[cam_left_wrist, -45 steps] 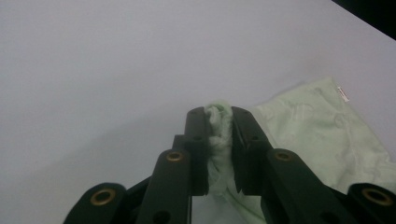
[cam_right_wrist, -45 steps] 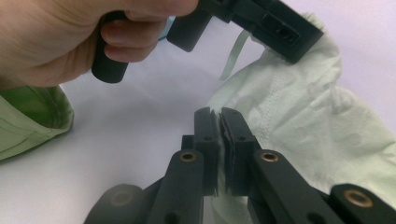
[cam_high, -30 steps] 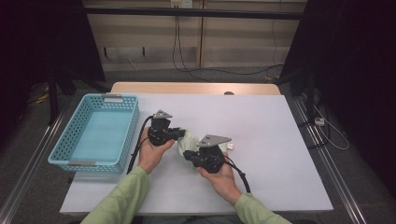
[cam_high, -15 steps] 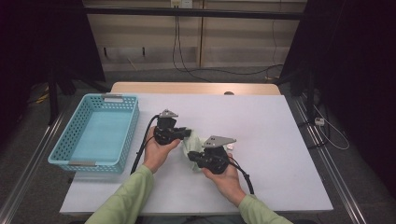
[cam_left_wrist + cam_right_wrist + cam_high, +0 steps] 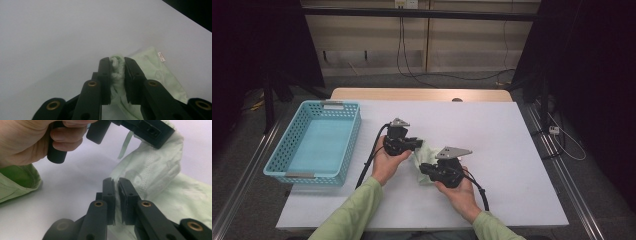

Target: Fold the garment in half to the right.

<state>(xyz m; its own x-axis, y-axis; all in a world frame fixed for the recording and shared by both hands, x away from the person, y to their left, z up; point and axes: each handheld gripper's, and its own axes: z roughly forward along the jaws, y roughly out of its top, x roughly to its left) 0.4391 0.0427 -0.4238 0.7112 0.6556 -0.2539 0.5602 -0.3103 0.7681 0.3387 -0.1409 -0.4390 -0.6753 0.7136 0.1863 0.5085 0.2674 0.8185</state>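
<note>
White tabletop (image 5: 522, 150) filled the near scene, a dark room around it. Nearest, two light-green sleeves (image 5: 349, 220) came in from the bottom edge of the high view. Right hand (image 5: 459, 192) held the right gripper (image 5: 428, 170) low at table centre, grey three-cornered plate on top, cable trailing back toward the person. In the right gripper view its jaws were nearly together, clenched on a thin edge of the pale green cloth (image 5: 160, 177). Cloth (image 5: 424, 155) lay bunched on the table between the two grippers, part lifted off the surface; a small white tag (image 5: 161, 56) showed on it in the left gripper view. Just beyond, left hand (image 5: 387, 162) held the left gripper (image 5: 418, 144), pointing right toward the cloth. In the left gripper view its jaws gripped a bunched fold of the cloth (image 5: 117, 67), pads pressing both sides. Grippers sat close together, not touching. Farther left, a light blue plastic basket (image 5: 287, 155) sat on the table, well apart from the cloth. Far end: wooden table edge (image 5: 422, 94), then floor with black cables (image 5: 412, 70) along a pale wall.
</note>
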